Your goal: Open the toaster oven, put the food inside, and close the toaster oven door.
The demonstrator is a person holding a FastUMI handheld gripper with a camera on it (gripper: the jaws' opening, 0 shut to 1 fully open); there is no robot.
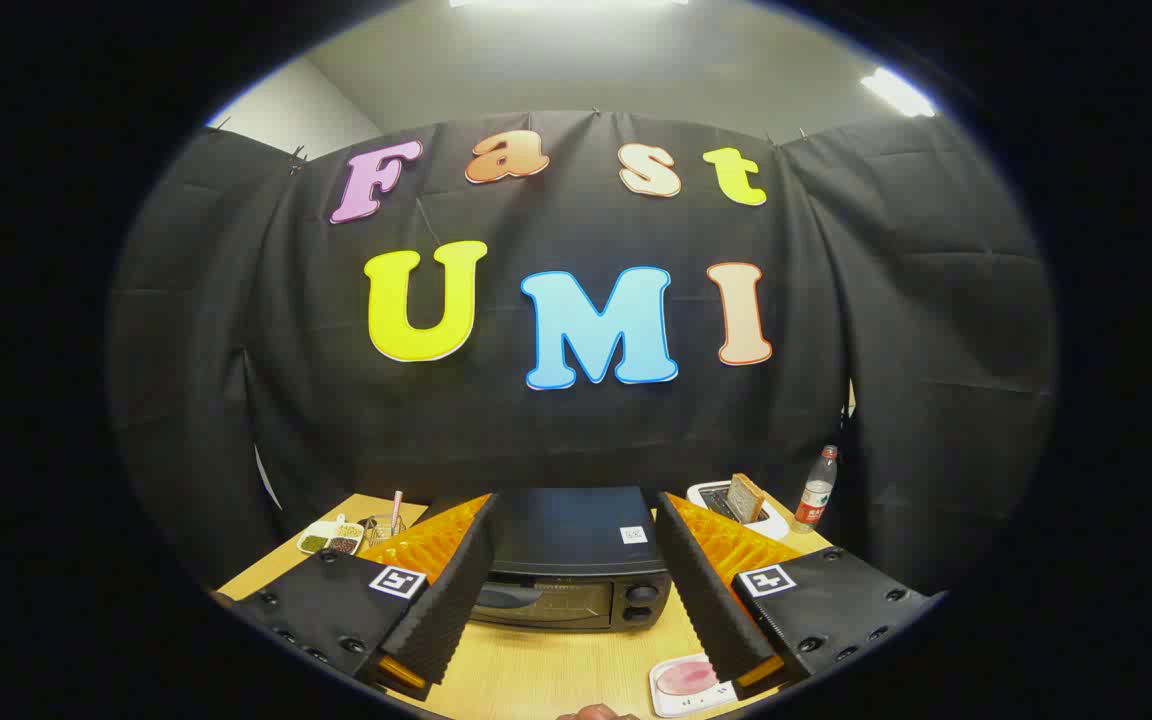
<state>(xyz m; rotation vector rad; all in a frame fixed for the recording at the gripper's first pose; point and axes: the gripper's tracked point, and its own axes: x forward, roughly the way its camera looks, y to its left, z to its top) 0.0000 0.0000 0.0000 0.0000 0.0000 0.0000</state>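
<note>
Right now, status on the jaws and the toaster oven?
Gripper open, jaws wide, holding nothing. Toaster oven just ahead between them, door shut. Food on white plate by the right finger, not yet loaded. Nothing in the way.

Toaster oven [576, 570] on table [556, 670] beyond spread fingers [436, 610]; plate [686, 682] nearer.

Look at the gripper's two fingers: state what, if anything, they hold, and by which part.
Nothing is held. The gripper is open, its fingers spread apart with the closed toaster oven just ahead of them on the table, untouched.
</note>
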